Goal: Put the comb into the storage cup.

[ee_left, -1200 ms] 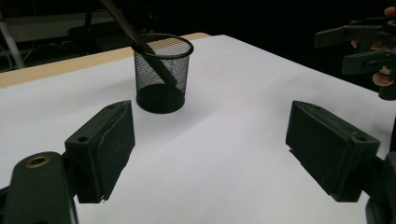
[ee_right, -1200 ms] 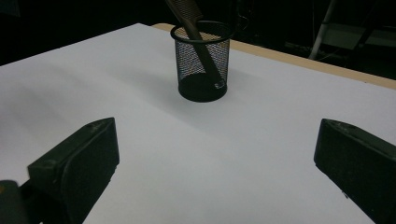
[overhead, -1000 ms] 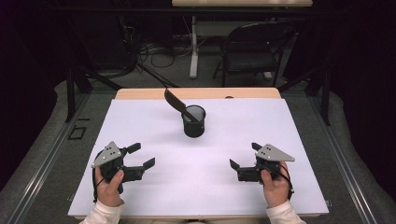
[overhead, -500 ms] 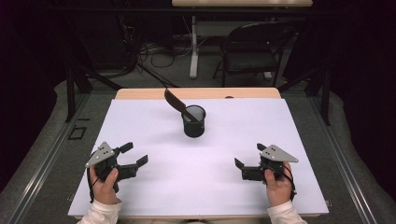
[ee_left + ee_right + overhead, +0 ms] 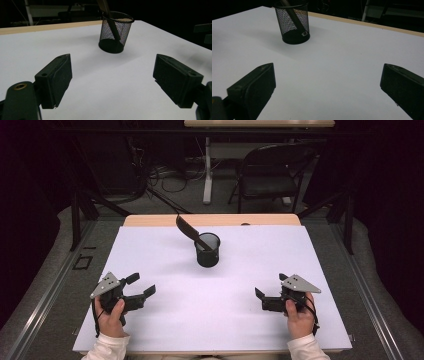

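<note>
Mesh cup (image 5: pixel 207 249) stands upright past mid-table on the white table cover (image 5: pixel 165 320), toward the far wooden edge. Dark spatula-like tool (image 5: pixel 189 231) sits in it, long axis leaning up and away to the far left, blade well over the rim. Cup lies ahead and between both grippers, about equally far from each. Left gripper (image 5: pixel 139 285) jaws wide apart, nothing held; right gripper (image 5: pixel 270 294) likewise wide and empty. Bare cover all round the cup; approach looks unobstructed from either side.
</note>
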A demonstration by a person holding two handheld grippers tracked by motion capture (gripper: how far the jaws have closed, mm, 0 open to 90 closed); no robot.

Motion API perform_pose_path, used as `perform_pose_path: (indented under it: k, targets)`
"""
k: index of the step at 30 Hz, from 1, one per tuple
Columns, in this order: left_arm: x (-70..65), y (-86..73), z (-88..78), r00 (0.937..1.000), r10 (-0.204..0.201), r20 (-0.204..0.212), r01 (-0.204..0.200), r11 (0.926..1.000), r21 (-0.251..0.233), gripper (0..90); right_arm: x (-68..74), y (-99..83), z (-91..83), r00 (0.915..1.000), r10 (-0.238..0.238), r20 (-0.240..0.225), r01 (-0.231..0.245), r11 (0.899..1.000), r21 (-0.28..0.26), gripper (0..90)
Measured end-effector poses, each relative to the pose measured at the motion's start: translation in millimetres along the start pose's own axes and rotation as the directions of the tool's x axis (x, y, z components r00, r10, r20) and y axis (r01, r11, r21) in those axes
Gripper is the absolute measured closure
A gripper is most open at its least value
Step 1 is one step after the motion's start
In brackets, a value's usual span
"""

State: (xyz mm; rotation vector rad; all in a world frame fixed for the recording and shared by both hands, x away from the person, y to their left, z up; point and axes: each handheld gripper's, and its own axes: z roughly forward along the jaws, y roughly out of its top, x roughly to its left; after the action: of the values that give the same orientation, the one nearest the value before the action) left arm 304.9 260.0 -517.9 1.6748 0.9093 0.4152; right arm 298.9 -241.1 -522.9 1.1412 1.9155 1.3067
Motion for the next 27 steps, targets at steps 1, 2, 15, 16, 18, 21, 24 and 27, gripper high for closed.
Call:
perform_pose_path:
  k: [1, 2, 15, 16, 18, 21, 24, 27]
  targets:
    - [0.3, -0.2, 0.0, 1.0000, 0.003, -0.004, -0.003, 1.0000, 0.002, 16.0, -0.2, -0.5, 0.5, 1.0000, -0.004, 0.004, 0.004, 1.000, 0.002, 0.0]
    - [0.8, -0.3, -0.1, 1.0000, 0.007, -0.003, -0.007, 1.0000, 0.004, 16.0, -0.6, -1.0, 0.8, 1.0000, -0.005, 0.006, 0.005, 1.000, 0.005, 0.0]
    - [5.7, -3.5, 1.0, 0.9997, 0.008, -0.021, -0.008, 0.9998, 0.016, 16.0, -3.5, -4.2, 3.6, 0.9995, -0.022, 0.022, 0.021, 1.000, 0.019, 0.0]
    - [6.2, -3.7, 1.1, 0.9997, 0.010, -0.023, -0.009, 0.9998, 0.018, 16.0, -3.7, -4.3, 4.0, 0.9996, -0.019, 0.020, 0.019, 1.000, 0.019, 0.0]
    - [6.5, -4.1, 1.3, 0.9997, 0.006, -0.025, -0.005, 0.9998, 0.017, 16.0, -4.2, -4.7, 4.2, 0.9997, -0.017, 0.020, 0.016, 1.000, 0.020, 0.0]
    - [6.8, -4.3, 1.7, 0.9996, 0.007, -0.028, -0.007, 0.9997, 0.022, 16.1, -4.8, -5.0, 4.4, 0.9997, -0.016, 0.020, 0.016, 1.000, 0.022, 0.0]
    - [7.2, -4.5, 1.8, 0.9996, 0.011, -0.027, -0.010, 0.9996, 0.025, 16.1, -5.2, -5.2, 4.5, 0.9996, -0.015, 0.022, 0.015, 1.000, 0.028, 0.0]
    - [7.3, -4.6, 1.6, 0.9995, 0.009, -0.029, -0.008, 0.9996, 0.026, 16.0, -5.4, -5.4, 4.9, 0.9996, -0.017, 0.021, 0.016, 1.000, 0.026, 0.0]
